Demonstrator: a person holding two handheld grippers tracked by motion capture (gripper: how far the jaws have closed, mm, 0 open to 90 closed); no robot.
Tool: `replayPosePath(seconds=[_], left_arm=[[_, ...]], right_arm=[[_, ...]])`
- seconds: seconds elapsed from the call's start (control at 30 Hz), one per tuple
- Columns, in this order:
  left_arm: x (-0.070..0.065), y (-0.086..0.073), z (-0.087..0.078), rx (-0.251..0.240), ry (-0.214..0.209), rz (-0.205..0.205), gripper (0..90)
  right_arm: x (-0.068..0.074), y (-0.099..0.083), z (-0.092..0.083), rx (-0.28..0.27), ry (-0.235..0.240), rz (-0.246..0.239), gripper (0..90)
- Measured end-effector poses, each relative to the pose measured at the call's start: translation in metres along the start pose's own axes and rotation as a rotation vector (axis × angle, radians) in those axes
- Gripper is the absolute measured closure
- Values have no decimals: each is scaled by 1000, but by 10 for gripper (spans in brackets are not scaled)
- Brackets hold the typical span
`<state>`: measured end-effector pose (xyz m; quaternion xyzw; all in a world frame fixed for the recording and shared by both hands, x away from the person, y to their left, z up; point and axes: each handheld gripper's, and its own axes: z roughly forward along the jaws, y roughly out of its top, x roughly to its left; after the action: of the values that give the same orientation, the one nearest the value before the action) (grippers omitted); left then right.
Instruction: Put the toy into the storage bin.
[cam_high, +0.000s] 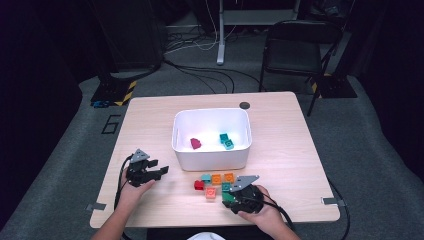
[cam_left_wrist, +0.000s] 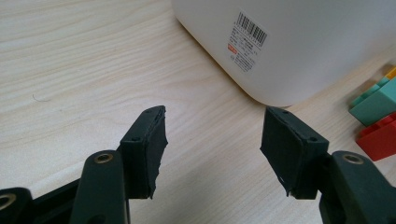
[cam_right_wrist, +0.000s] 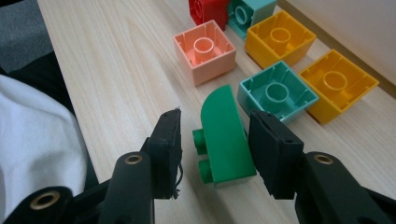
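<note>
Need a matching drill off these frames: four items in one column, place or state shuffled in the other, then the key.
Items:
1. green curved brick
2. magenta piece
3. left gripper
4. pink brick

Place or state:
A. inside the white bin
B. open side up on the table, just beyond the green one
C. on its side between the right gripper jaws
D. open over bare table, nothing between the jaws

Pairs: 1-C, 2-A, 3-D, 4-B
</note>
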<state>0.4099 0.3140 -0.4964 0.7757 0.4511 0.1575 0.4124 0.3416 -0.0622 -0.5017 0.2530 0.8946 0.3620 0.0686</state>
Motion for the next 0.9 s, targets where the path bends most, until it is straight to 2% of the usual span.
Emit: replayPosePath(seconds=[0.17,0.43,0.67,0.9], left_arm=[[0,1,0,2,-4,3,401],[0,1,1,1,-1,-1,401],[0,2,2,5,-3,1,402],[-1,1,2,8,-5,0,402]], right_arm=[[1,-1,0,26,-13,-13,657],[2,7,-8,2,5,-14,662],[0,16,-23,-45,19,40,661],[-4,25,-39,-64,-15,57,661]])
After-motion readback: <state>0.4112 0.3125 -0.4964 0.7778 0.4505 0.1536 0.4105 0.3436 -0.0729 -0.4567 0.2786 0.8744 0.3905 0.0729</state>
